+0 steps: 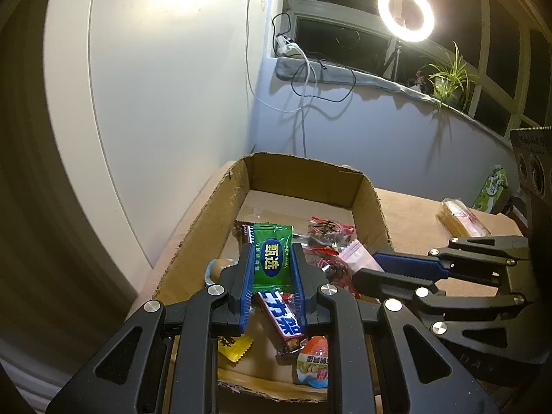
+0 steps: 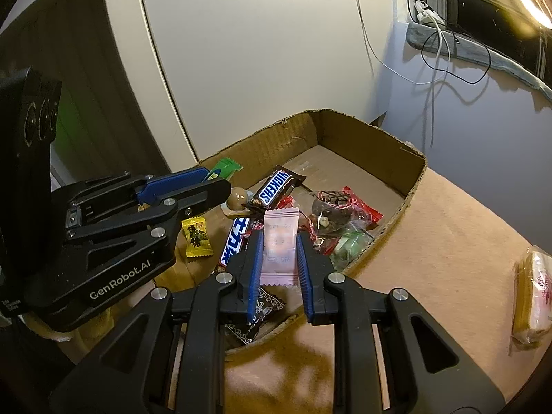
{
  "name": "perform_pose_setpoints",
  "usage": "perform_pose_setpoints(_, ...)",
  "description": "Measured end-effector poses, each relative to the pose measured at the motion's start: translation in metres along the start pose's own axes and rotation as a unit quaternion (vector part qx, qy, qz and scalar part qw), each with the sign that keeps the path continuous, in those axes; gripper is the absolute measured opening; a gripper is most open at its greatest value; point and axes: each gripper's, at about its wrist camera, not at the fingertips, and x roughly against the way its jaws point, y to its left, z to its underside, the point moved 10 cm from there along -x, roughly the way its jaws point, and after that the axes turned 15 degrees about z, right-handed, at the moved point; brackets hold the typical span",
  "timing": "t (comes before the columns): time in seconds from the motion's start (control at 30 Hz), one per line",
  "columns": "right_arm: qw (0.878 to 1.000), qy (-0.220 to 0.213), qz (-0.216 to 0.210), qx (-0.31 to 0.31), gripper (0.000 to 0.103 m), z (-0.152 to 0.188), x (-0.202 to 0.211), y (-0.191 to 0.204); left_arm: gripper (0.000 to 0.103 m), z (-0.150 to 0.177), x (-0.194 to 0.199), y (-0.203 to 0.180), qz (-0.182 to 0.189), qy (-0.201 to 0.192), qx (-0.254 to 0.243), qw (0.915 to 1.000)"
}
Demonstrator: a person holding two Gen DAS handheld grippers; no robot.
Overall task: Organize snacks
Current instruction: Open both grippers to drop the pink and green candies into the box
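We've got our left gripper (image 1: pixel 270 269) clamped on a green foil candy packet with a blue oval label (image 1: pixel 271 258), its blue pads pressing both long edges, the packet upright between them. Our right gripper (image 2: pixel 278 255) pinches a pale pink sachet (image 2: pixel 280 245) the same way. Both hang over the near end of the shallow brown cardboard box (image 1: pixel 303 172), close side by side — our right one's fingers reach in just to the right of our left. Below lie a Snickers bar (image 2: pixel 276 188), a small yellow candy (image 2: pixel 196 238) and red-wrapped sweets (image 2: pixel 345 210); off to our right, outside the box, a yellow wrapped cake (image 2: pixel 531 296) waits on the tan tabletop (image 2: pixel 448 224). The risk, we reckon: slick wrappers slipping sideways if our grip eases early — or our two grippers knocking together.
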Motion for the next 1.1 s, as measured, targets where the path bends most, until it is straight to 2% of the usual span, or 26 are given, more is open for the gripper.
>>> perform_pose_setpoints(0.07,1.0,0.003,0.002,0.003,0.024,0.001,0.0,0.001,0.022,0.0,0.001,0.001,-0.001,-0.001,0.003,1.0)
perform_pose_setpoints(0.13,1.0,0.002,0.005,0.004,0.039,0.002,0.0,0.001,0.022,-0.001,0.001,0.003,-0.002,-0.003,0.005,1.0)
perform_pose_setpoints(0.4,1.0,-0.008,0.016,0.007,0.06,0.0,0.006,-0.003,0.022,-0.004,0.004,0.005,-0.006,-0.009,0.01,0.9999)
perform_pose_setpoints(0.7,0.999,-0.018,0.035,-0.011,0.061,0.002,0.01,-0.022,0.022,-0.007,0.004,-0.003,-0.003,-0.013,0.009,0.9999)
perform_pose_setpoints(1.1,0.997,-0.021,0.033,-0.072,0.061,0.01,0.019,-0.064,0.022,-0.01,-0.002,-0.028,0.003,-0.013,-0.01,0.9999)
